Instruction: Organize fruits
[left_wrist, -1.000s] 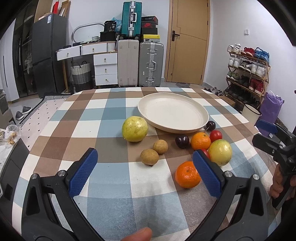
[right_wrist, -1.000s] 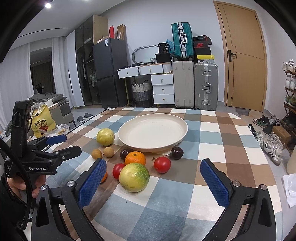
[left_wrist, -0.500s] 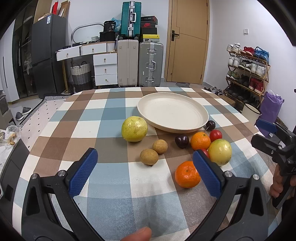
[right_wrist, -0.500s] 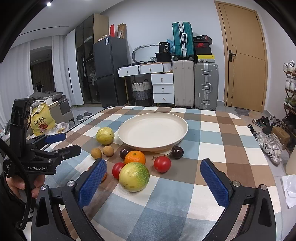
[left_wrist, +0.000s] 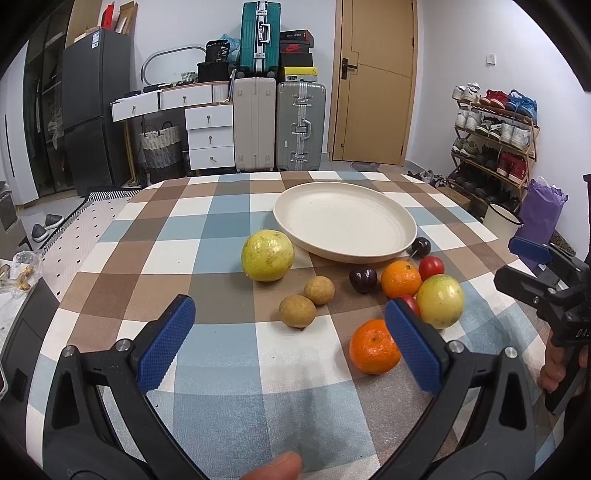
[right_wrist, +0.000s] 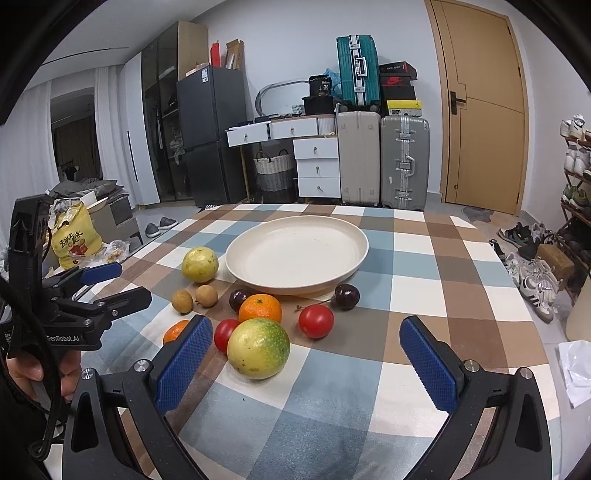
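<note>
An empty cream plate (left_wrist: 345, 221) (right_wrist: 295, 254) sits mid-table. Fruit lies loose in front of it: a yellow guava (left_wrist: 267, 255) (right_wrist: 200, 264), two brown longans (left_wrist: 297, 312), two dark plums (left_wrist: 363, 280) (right_wrist: 347, 296), two oranges (left_wrist: 373, 351) (right_wrist: 260, 308), two tomatoes (right_wrist: 316, 321) and a green-yellow guava (left_wrist: 440, 301) (right_wrist: 258, 348). My left gripper (left_wrist: 290, 343) is open just short of the longans. My right gripper (right_wrist: 306, 363) is open, nearest the green-yellow guava. Nothing is held.
The checked tablecloth (left_wrist: 221, 229) covers the table, whose edges fall off left and right. Suitcases (left_wrist: 301, 125), white drawers and a dark fridge stand behind; a shoe rack (left_wrist: 495, 140) is to the right. A yellow bag (right_wrist: 75, 240) lies left of the table.
Both grippers stay open. The views have barely shifted; the right gripper has crept slightly closer to the fruit. No fruit has moved.
</note>
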